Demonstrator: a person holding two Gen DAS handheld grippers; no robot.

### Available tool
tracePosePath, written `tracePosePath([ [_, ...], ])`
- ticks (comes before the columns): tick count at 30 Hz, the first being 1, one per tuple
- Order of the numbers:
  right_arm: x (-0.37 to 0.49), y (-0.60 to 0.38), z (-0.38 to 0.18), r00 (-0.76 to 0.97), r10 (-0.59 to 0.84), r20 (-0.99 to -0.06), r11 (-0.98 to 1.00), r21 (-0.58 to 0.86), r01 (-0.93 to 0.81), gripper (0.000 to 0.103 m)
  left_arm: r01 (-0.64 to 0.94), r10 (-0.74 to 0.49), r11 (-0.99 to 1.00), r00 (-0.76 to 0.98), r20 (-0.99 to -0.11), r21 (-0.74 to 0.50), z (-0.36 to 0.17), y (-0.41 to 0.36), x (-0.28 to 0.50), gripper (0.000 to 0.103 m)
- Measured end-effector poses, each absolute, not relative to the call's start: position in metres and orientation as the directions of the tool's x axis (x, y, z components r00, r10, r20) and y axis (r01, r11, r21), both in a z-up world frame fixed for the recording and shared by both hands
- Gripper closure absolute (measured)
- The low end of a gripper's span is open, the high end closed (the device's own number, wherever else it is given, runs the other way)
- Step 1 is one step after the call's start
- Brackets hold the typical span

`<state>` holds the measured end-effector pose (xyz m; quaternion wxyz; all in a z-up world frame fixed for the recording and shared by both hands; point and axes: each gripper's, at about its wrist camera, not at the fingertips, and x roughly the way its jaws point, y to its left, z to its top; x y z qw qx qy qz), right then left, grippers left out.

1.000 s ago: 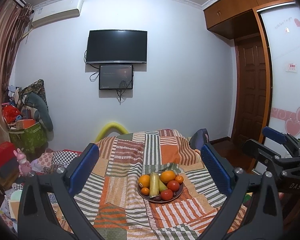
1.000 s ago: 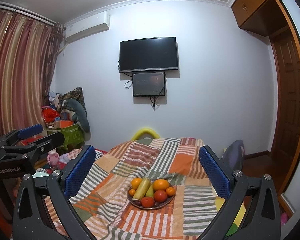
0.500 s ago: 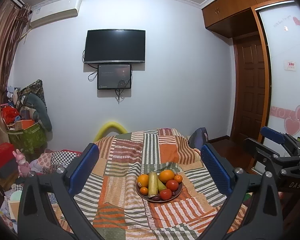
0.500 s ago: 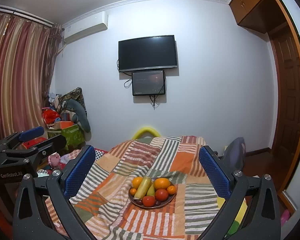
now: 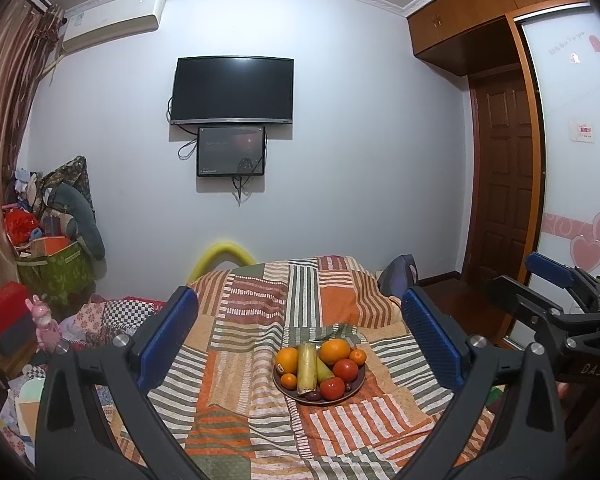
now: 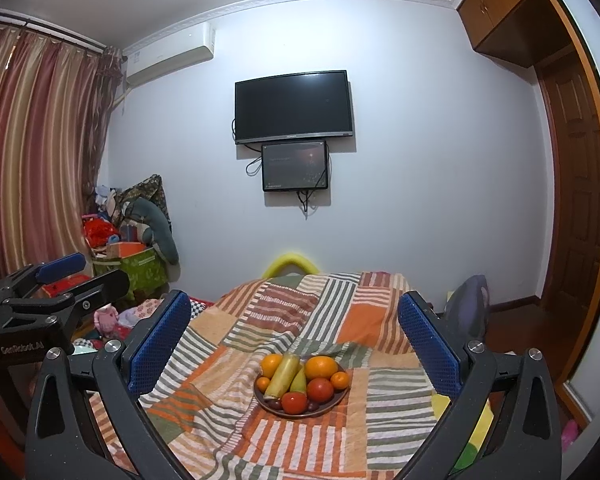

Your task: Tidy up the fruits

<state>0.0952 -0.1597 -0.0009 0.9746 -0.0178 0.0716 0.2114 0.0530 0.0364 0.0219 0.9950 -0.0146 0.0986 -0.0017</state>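
- Left wrist view shows our left gripper (image 5: 300,336) with its blue pads spread wide and nothing between them; it hangs well above the striped blanket (image 5: 236,384).
- Our right gripper (image 6: 294,332) is likewise spread and empty, and each one shows at the edge of the other's view.
- Between the pads, well ahead of us, sits the plate (image 5: 356,385) of fruit on the blanket: two large oranges (image 5: 334,351), small tangerines (image 5: 358,357), two red tomatoes (image 5: 345,369), a long pale-yellow piece (image 5: 306,368) (corn or a gourd, we cannot tell), a green pear-like piece and some dark small fruit at the front rim.
- We judge the oranges firm and fairly heavy, with a rind that grips well; we would take one across its widest part.
- The tomatoes look smooth and soft (easy to bruise or squirt), so a light squeeze at the middle suits them.
- The long piece seems stiff; we would clamp it across its middle so it does not tip.
- The plate rests on soft bedding, so we expect it to rock if pressed down; round fruit may roll once its neighbours go.
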Motion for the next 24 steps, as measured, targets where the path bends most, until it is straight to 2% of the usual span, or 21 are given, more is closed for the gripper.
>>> tracePosePath([
  [6,0.096,-0.157,-0.003,0.901,0.407,-0.148,0.910,-0.025,-0.415,0.000,0.021,-0.033,0.998,0.976,-0.213,-0.057,0.020,0.041,0.056,0.000],
  [24,0.101,-0.160,-0.006,0.896,0.414,-0.162,0.908,0.000,-0.419,0.000,0.038,-0.043,0.999,0.977,-0.209,-0.028,0.016,0.029,0.055,0.000],
])
